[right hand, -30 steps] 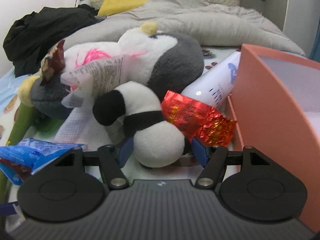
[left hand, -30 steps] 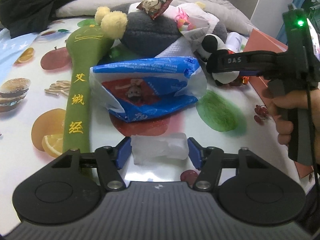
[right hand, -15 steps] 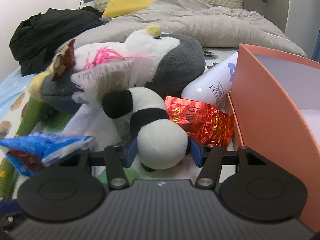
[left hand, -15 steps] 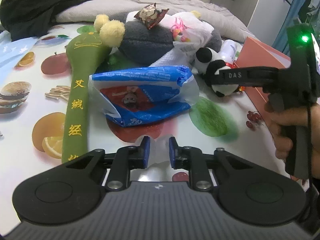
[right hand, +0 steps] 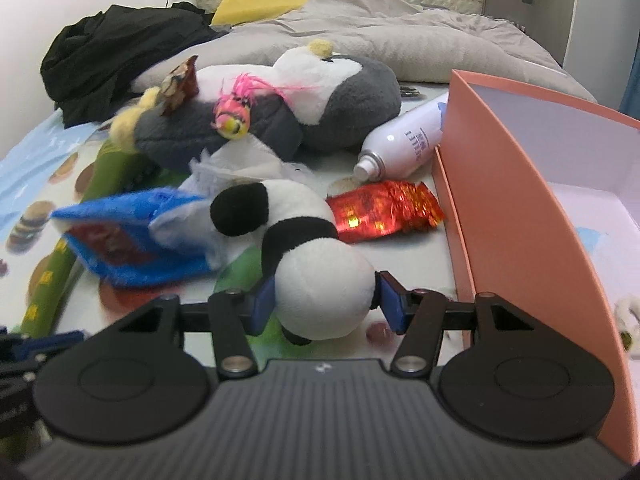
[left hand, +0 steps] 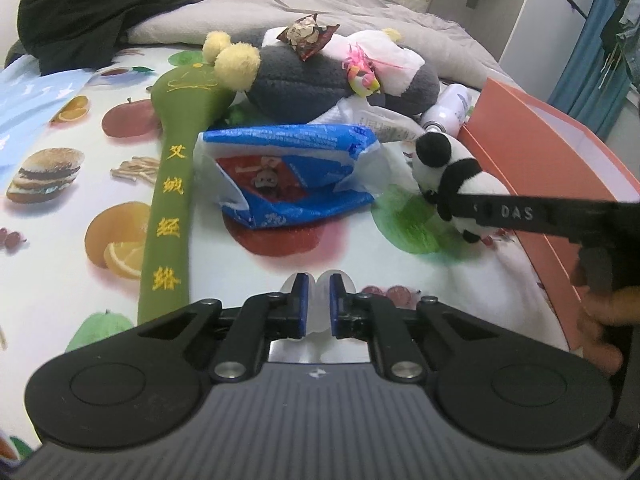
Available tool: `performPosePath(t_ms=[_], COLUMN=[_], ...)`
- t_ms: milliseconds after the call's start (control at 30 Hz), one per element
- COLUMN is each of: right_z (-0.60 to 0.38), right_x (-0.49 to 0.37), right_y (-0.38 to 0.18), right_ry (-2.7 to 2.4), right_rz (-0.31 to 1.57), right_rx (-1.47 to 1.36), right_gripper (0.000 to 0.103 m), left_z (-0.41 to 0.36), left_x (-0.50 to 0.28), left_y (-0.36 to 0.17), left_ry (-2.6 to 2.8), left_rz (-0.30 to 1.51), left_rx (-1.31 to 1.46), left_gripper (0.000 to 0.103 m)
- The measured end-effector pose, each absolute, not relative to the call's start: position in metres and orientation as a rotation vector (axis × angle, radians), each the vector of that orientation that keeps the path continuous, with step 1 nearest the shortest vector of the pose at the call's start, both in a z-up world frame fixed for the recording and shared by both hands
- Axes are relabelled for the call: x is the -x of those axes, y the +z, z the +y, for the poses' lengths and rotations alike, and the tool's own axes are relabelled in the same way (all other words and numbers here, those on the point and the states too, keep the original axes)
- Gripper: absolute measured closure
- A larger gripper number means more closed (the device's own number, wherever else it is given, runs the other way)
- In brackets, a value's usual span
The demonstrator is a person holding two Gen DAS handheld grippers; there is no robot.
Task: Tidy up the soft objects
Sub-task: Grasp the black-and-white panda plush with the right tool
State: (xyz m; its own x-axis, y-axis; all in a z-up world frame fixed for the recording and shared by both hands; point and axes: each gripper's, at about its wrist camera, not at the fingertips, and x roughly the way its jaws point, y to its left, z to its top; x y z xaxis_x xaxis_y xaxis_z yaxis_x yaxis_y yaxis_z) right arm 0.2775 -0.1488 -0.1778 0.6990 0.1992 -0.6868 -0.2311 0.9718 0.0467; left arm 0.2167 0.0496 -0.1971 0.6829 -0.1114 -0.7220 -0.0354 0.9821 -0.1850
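Note:
My left gripper (left hand: 318,304) is shut on a small clear plastic packet (left hand: 319,322), squeezed between the blue pads. My right gripper (right hand: 325,300) is shut on a black-and-white panda plush (right hand: 304,252) and holds it above the table beside the salmon box (right hand: 516,216); the panda also shows in the left wrist view (left hand: 460,188). A big grey-and-white plush (left hand: 340,76) lies behind, with a green stuffed stick (left hand: 172,184) at its left.
A blue-and-white snack bag (left hand: 292,176) lies mid-table. A red foil packet (right hand: 384,210) and a white spray can (right hand: 404,144) lie by the box. A grey duvet and black clothes lie behind. The cloth has fruit prints.
My left gripper closed on the clear packet and lifted it. My right gripper closed on the panda and raised it up and back, toward the box.

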Motion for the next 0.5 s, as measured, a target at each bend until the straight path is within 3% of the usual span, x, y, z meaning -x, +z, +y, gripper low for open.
performPosePath(t_ms=[500], right_z=[-0.163], right_x=[-0.204], right_y=[-0.170], right_ry=[0.270], right_rz=[0.830], right_rx=[0.049], right_gripper=[0.043], left_z=[0.040], left_x=[-0.192], left_y=[-0.194], left_ry=[-0.040], left_rz=[0.802], left_rx=[0.213], left_gripper=[0.090])
